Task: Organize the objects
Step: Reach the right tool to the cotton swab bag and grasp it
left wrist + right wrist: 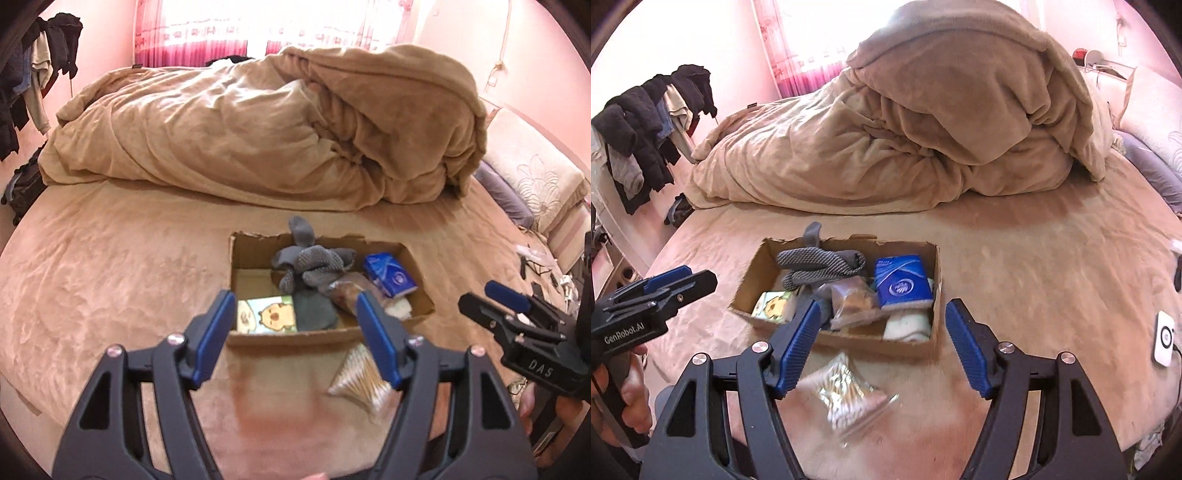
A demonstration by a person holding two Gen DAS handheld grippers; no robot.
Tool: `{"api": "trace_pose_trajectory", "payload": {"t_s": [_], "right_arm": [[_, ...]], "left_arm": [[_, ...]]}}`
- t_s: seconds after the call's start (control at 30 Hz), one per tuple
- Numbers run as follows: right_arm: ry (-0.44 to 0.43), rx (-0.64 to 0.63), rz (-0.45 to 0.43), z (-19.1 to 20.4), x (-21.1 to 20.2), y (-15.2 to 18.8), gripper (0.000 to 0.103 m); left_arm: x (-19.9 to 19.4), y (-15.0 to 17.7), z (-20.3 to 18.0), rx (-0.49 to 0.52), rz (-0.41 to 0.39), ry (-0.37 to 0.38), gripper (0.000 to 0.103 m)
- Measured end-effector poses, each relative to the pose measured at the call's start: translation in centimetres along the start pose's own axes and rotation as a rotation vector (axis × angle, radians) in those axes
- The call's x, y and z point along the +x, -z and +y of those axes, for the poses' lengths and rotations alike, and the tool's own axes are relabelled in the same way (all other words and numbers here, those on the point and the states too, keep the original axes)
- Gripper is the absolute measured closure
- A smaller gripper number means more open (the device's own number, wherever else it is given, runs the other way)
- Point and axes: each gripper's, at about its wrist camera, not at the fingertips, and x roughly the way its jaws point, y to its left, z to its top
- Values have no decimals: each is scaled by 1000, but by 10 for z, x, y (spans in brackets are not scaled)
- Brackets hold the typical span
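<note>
Your reference landmark is the shallow brown cardboard box (325, 295) (842, 291), which sits open-topped on the tan plush bed cover (129, 266) (1015, 266).

Contents of the box:
- A grey knitted fabric bundle (314, 264) (816, 264) lies at the far side, with one end rising over the far wall.
- A blue tissue packet (388, 275) (903, 282) rests at the far right corner.
- A card printed with a cartoon animal (267, 314) (774, 304) lies flat at the near left corner.
- A clear bag holding a brown item (347, 291) (853, 301) sits near the centre; what the item is cannot be determined.
- A pale cream cloth item (400, 308) (908, 325) lies at the near right corner.

Outside the box, a clear plastic bag of cotton swabs (360, 382) (849, 391) lies on the bed cover just in front of the near wall, apart from it.

Your left gripper (297, 339) (698, 278) hovers in front of the box with its jaws wide and nothing between them. Your right gripper (879, 343) (476, 297) hovers above the swab bag, also with jaws wide and holding nothing; the bag appears between its blue-padded fingers (799, 347) in the right wrist view, without visible contact.

Behind the box, a heaped tan duvet (277, 129) (923, 129) covers the far half of the bed. Dark garments (37, 74) (646, 129) hang well to the left of the box.
</note>
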Motion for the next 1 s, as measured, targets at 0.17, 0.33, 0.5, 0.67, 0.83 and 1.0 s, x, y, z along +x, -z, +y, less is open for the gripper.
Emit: {"api": "trace_pose_trajectory", "payload": {"t_s": [0.17, 0.33, 0.5, 0.67, 0.83, 1.0], "right_arm": [[-3, -14, -4, 10, -21, 13, 30], [-1, -21, -12, 18, -42, 25, 30], [0, -35, -16, 26, -60, 36, 30], [-2, -48, -4, 31, -70, 50, 30], [3, -69, 37, 31, -53, 66, 29], [4, -72, 99, 28, -26, 83, 29]], "left_arm": [[-28, 13, -2, 17, -31, -23, 31], [-41, 29, -6, 21, -22, -8, 28], [-49, 50, -7, 29, -7, -6, 28], [-48, 71, -5, 29, 25, -13, 28], [-37, 91, 3, 16, 61, -21, 28], [-22, 108, 13, 10, 97, -27, 28]]}}
